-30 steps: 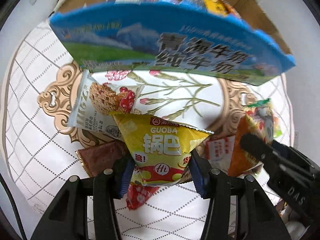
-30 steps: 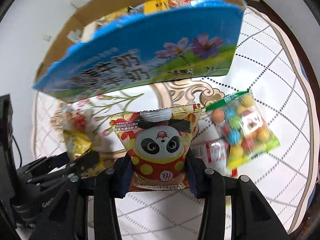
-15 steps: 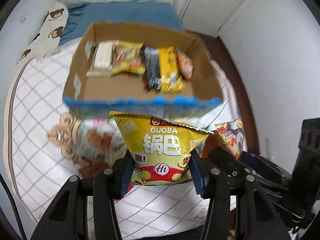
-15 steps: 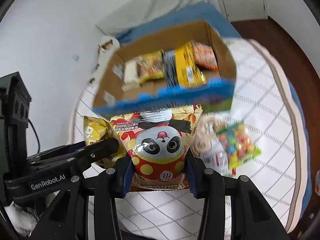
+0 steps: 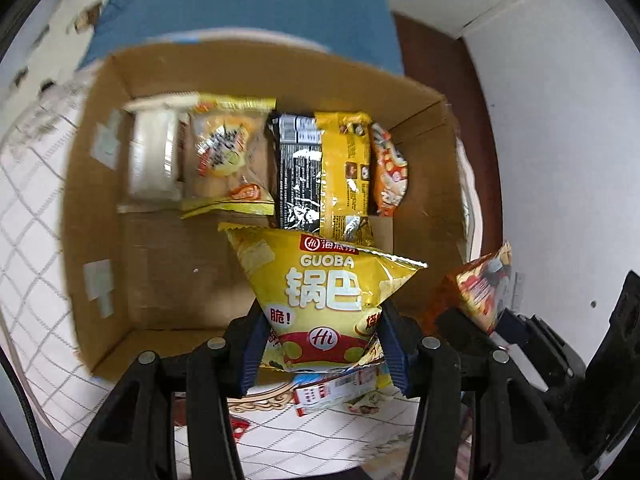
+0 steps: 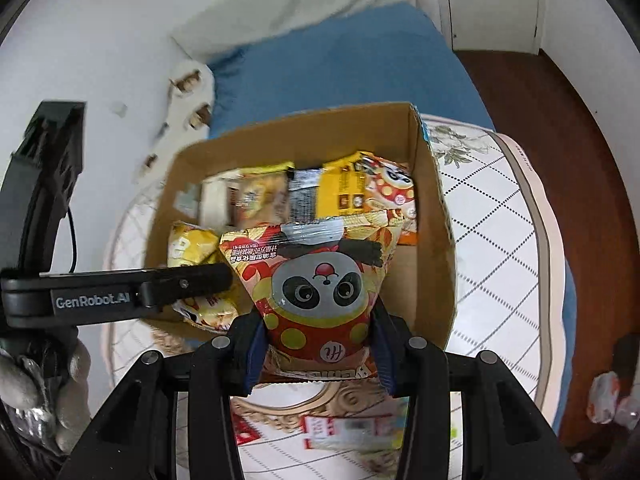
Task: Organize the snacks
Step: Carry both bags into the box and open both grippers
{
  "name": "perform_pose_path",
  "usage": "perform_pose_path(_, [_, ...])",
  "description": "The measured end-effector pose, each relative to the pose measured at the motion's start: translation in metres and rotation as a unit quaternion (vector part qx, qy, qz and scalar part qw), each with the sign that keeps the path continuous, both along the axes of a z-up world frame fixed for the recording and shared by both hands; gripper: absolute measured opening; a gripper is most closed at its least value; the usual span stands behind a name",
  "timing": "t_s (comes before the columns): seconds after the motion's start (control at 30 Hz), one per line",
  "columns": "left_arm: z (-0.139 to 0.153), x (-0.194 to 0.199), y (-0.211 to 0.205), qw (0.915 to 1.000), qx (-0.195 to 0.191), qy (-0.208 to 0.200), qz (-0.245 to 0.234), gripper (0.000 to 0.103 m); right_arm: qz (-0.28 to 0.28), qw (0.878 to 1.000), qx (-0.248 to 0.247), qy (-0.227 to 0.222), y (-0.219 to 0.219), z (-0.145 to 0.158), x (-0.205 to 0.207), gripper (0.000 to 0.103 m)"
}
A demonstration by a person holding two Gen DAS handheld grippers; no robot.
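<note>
Both grippers have risen over the cardboard box (image 5: pixel 100 184): the left gripper (image 5: pixel 322 344) clamps one yellow bag (image 5: pixel 324 284), the right gripper (image 6: pixel 318 350) one panda bag (image 6: pixel 316 280); perhaps five packets inside.

Home bedroom, blue bedding (image 6: pixel 340 68) and bear-print pillow (image 6: pixel 188 92) beyond patterned tablecloth (image 6: pixel 492 240), white wardrobe door (image 6: pixel 492 4), wood floor (image 6: pixel 532 92), plain white walls

Bare near half of cardboard box (image 5: pixel 100 216); snack packets (image 5: pixel 320 164) along far wall.
</note>
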State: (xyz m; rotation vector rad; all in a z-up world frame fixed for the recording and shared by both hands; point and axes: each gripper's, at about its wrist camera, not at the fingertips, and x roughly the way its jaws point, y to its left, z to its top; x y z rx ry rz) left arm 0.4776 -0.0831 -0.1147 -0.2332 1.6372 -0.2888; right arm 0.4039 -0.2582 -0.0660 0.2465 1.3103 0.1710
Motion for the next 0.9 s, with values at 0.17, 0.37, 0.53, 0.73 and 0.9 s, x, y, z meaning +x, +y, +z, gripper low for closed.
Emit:
perform_pose_path(0.17, [-0.041,0.019,-0.012,0.9984,0.019,0.054,-0.005,0.048,0.010,0.999,-0.021,0.049,0.002,-0.034,0.023,0.047])
perform_pose_path(0.37, [-0.067,0.018,-0.023,0.9955,0.029,0.087,-0.023,0.049,0.020,0.996,-0.028,0.086,0.003,-0.062,0.029,0.047])
perform_pose_path(0.53, [-0.075,0.012,-0.026,0.9949,0.021,0.090,-0.039,0.057,0.030,0.988,-0.037,0.145,0.006,-0.083,0.030,0.083])
perform_pose_path(0.73, [-0.062,0.010,-0.013,0.9970,0.034,0.064,-0.027,0.074,0.034,0.988,-0.043,0.142,0.008,-0.083,0.028,0.093])
perform_pose_path(0.9, [-0.039,-0.001,-0.005,0.9982,0.050,0.024,-0.023,0.074,0.026,0.992,-0.062,0.109,0.008,-0.068,0.023,0.093])
